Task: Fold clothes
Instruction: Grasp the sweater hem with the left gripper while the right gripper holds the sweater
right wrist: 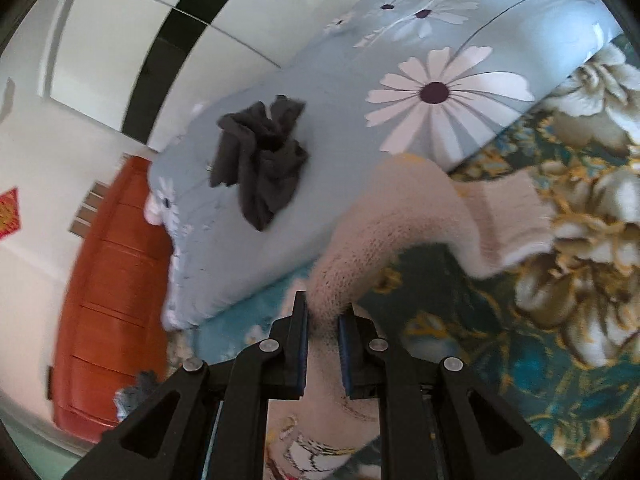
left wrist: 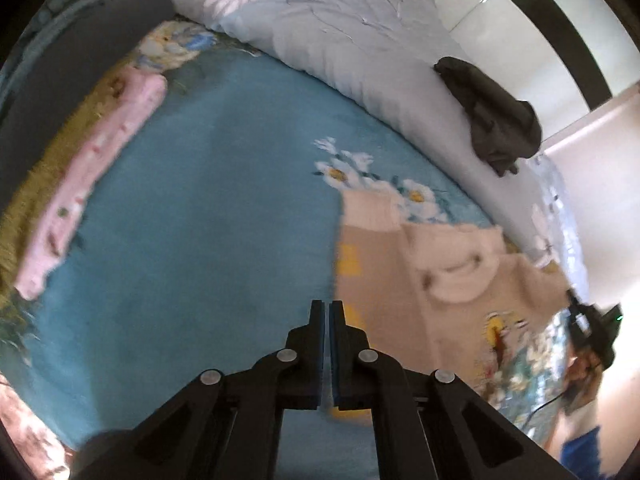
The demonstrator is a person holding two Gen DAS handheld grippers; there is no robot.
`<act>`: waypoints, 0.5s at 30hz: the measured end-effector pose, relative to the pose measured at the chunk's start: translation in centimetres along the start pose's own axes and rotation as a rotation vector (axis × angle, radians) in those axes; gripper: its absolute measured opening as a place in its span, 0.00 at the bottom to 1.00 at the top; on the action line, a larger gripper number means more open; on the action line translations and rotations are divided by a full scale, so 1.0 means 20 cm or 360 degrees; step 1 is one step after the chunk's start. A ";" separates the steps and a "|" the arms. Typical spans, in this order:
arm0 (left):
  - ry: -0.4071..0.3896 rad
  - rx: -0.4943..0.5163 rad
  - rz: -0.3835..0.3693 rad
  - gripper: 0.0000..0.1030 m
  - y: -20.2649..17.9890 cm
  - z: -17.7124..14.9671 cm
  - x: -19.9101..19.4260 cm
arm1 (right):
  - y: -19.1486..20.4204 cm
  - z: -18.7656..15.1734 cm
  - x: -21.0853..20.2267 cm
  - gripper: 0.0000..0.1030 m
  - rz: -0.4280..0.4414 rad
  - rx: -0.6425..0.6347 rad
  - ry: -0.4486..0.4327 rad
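A beige sweater with a white collar and printed figures lies on the blue floral bedspread, right of my left gripper. The left gripper is shut and empty, hovering over the bedspread by the sweater's left edge. My right gripper is shut on the sweater's beige sleeve, which arcs up from the jaws toward its ribbed cuff. The right gripper also shows at the far right of the left wrist view.
A crumpled dark grey garment lies on the grey daisy-print duvet. A folded pink garment and an olive one lie at the left. A dark pillow is beyond them. An orange wooden door stands behind the bed.
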State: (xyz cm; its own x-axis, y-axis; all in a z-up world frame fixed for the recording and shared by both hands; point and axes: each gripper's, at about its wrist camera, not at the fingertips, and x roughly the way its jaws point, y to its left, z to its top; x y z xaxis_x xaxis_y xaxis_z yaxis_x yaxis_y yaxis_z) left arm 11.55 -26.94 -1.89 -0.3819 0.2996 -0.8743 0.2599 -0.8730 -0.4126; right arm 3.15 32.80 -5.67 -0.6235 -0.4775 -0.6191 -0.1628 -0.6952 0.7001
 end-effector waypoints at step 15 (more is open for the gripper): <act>0.0235 0.0059 0.0323 0.45 -0.64 -0.07 0.61 | 0.14 -0.15 -0.07 0.17 -0.0448 -0.0417 0.0056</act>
State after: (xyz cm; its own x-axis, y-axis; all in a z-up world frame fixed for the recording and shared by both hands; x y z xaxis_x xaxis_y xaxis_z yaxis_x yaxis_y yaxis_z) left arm 4.77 -11.69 -7.57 -0.1905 0.1672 -0.9673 0.2845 -0.9337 -0.2174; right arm 5.90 29.89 -3.91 -0.5548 -0.2632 -0.7893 -0.1203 -0.9133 0.3891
